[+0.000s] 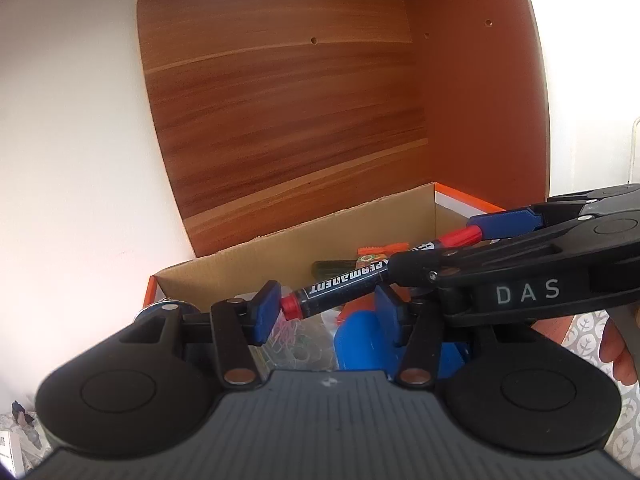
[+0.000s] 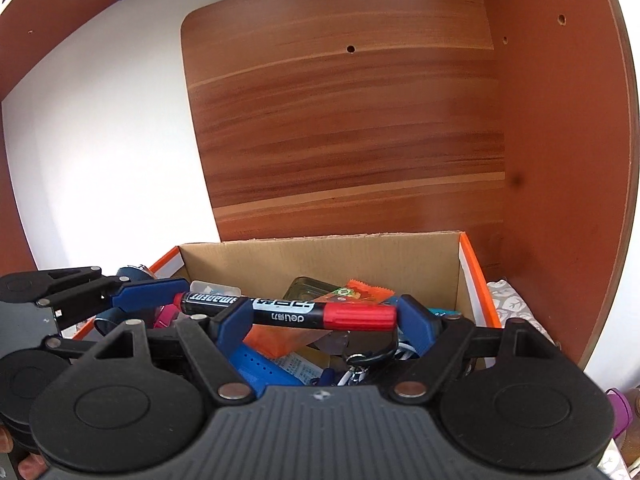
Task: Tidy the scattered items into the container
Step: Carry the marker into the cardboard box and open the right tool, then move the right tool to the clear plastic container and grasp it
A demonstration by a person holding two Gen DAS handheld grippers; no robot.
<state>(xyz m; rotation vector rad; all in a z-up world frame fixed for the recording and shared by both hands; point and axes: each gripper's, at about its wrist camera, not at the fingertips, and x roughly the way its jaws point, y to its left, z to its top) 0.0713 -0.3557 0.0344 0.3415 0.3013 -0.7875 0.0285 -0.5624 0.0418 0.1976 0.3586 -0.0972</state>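
Note:
A black permanent marker (image 2: 280,310) with a red cap hangs over the open cardboard box (image 2: 320,258). My right gripper (image 2: 324,314) holds the marker lengthwise, one pad on its barrel and one at the red cap end. In the left wrist view the marker (image 1: 340,286) reaches from the right gripper (image 1: 452,246) toward my left gripper (image 1: 326,314). The left gripper's jaws stand apart, with the left pad (image 1: 266,310) touching the marker's red end. The box holds several items: a blue case (image 1: 360,344), an orange packet (image 2: 364,292) and coloured paper clips (image 1: 292,340).
A wooden panel (image 2: 344,128) and a white wall (image 2: 104,152) stand behind the box. An orange-brown side board (image 2: 560,160) rises on the right. A patterned cloth (image 2: 508,300) lies right of the box. A purple object (image 2: 618,408) sits at the lower right.

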